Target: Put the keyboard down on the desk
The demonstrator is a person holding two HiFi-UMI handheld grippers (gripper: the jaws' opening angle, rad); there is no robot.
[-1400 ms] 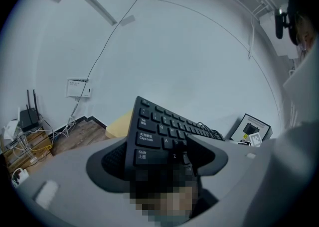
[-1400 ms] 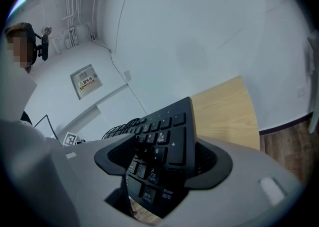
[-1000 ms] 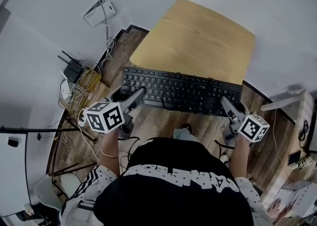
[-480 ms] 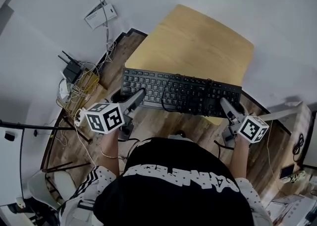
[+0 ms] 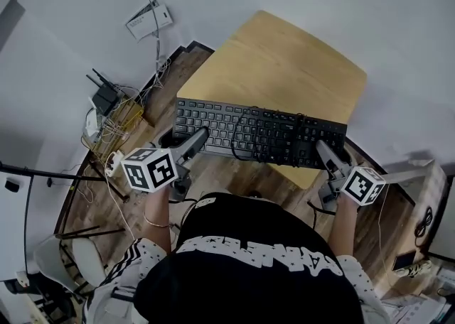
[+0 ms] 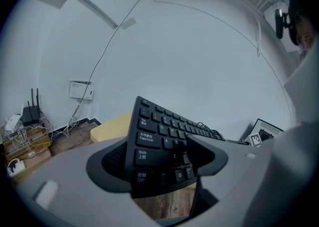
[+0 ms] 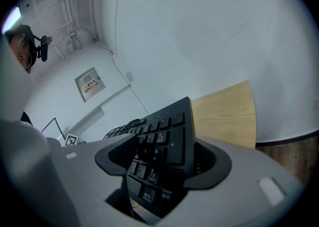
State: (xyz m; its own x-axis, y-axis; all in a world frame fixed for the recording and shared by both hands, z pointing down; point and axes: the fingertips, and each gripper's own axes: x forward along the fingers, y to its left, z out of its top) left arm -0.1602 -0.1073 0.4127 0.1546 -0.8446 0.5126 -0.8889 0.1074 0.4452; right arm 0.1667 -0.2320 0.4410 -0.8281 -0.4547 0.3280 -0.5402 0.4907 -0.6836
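Over the near edge of one wooden bench (image 5: 284,67), one black keyboard (image 5: 259,133) hangs between two hand-held grippers: the left hand-held gripper (image 5: 201,134) holds its left end, the right hand-held gripper (image 5: 325,149) its right end.

keyboard (image 5: 259,133) above near edge of desk (image 5: 284,67), router (image 5: 104,95) left — by wall (image 5: 43,67)

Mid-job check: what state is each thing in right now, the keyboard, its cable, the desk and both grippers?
Keyboard: keys up, gripped at both ends, partly over the desk's near edge; contact with the desk unclear.
Cable: bundled on top of the keyboard.
Desk: standing by the wall, near edge under the keyboard.
Left gripper: jaws shut on the keyboard's left end.
Right gripper: jaws shut on the keyboard's right end.
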